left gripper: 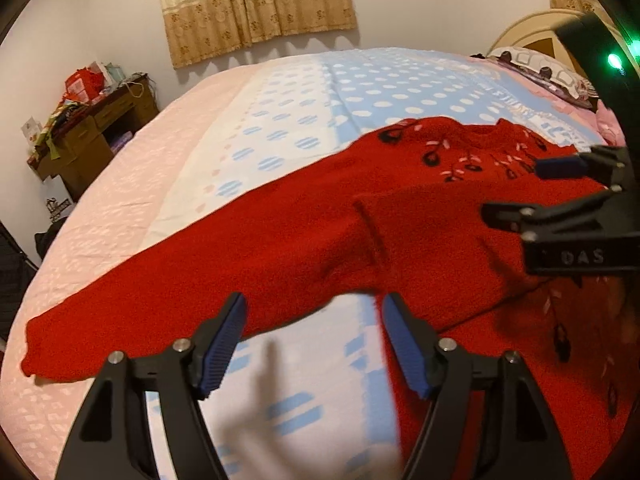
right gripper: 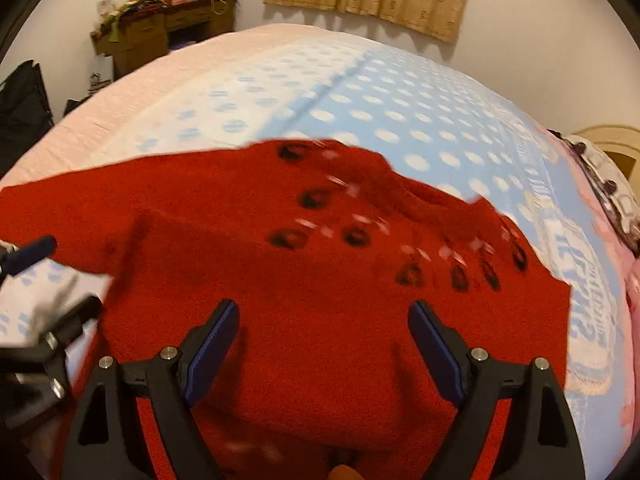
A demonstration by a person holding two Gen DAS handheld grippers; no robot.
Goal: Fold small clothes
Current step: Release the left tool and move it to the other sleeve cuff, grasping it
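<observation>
With both sets of fingers spread and gripping nothing, your left gripper point(left gripper: 312, 344) and right gripper point(right gripper: 324, 352) hover over the red sweater point(left gripper: 304, 224) lying flat on the bed point(left gripper: 360, 92); a shallow pinch could drag the left sleeve point(left gripper: 120, 320) and skew the fold.

Beige curtain point(left gripper: 256, 4) on white wall; cluttered wooden desk point(left gripper: 96, 128).
</observation>
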